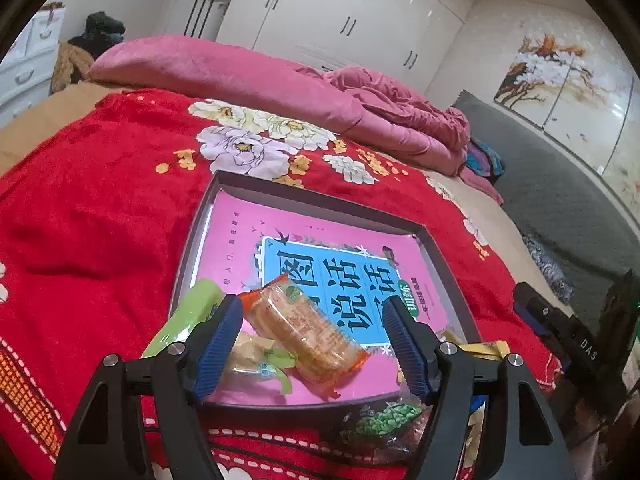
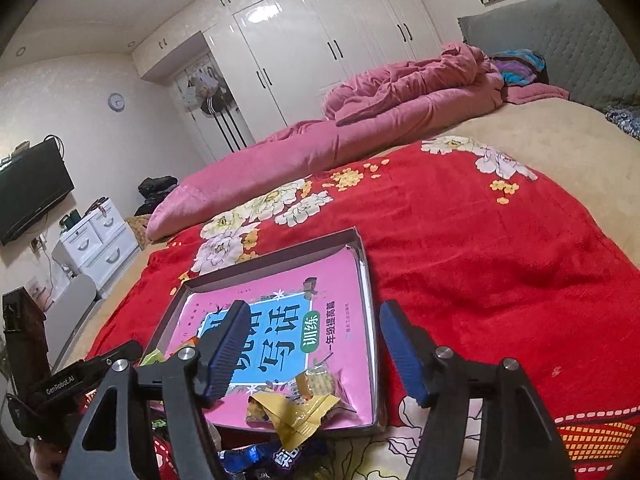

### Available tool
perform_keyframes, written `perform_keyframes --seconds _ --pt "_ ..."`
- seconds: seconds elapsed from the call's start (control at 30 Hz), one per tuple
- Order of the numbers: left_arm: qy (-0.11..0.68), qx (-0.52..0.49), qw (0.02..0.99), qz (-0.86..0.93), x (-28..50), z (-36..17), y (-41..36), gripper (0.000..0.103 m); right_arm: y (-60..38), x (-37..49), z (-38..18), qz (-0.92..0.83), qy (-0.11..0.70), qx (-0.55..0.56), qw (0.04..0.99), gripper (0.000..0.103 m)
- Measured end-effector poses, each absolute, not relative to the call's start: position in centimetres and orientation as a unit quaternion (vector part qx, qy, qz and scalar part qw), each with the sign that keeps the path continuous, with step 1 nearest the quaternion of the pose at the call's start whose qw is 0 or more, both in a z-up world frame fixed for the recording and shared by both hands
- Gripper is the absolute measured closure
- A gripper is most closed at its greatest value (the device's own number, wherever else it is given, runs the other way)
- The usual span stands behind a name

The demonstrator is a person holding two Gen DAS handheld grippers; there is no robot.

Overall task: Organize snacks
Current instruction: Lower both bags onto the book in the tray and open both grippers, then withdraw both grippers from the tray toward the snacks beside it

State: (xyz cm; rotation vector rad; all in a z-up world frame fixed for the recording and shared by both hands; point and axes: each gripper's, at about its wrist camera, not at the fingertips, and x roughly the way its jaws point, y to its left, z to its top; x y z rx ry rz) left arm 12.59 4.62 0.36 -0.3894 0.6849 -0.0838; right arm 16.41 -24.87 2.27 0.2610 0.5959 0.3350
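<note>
A shallow grey box lined with a pink book lies on the red floral blanket. Inside its near end lie an orange cracker packet, a green packet and a small clear candy pack. My left gripper is open, jaws either side of the orange packet, just above it. A green pea bag lies outside the box's near edge. In the right wrist view the box holds yellow wrappers; a blue packet lies outside it. My right gripper is open and empty above the box.
A rolled pink quilt lies across the far side of the bed. The grey headboard is at the right. The other gripper's black body shows at the right edge. White wardrobes stand behind the bed.
</note>
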Motion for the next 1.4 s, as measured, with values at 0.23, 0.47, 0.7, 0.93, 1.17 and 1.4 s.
perform_keyframes --seconds 0.23,0.47,0.7,0.93,1.17,1.4 --pt "0.334 -0.172 0.926 -0.040 11.6 0.8 3.9 0.027 -24.5 15.7 2.7 0.173 0.286 0.116 0.935 0.033" --pt "0.335 -0.166 0.927 -0.037 10.8 0.9 3.8 0.025 -23.8 14.7 3.2 0.185 0.282 0.102 0.936 0.026" --pt "0.341 -0.151 0.927 -0.038 10.1 0.9 3.3 0.022 -23.3 13.8 3.6 0.195 0.279 0.091 0.936 0.021" --pt "0.359 -0.132 0.922 -0.051 9.6 0.6 2.3 0.022 -23.0 12.5 3.9 0.201 0.277 0.084 0.936 0.019" --pt "0.370 -0.143 0.916 -0.051 9.2 0.3 2.6 0.022 -22.9 12.0 4.0 0.202 0.279 0.083 0.935 0.018" --pt "0.382 -0.138 0.912 -0.055 8.4 0.0 2.2 0.022 -23.2 11.1 3.9 0.201 0.286 0.089 0.933 0.018"
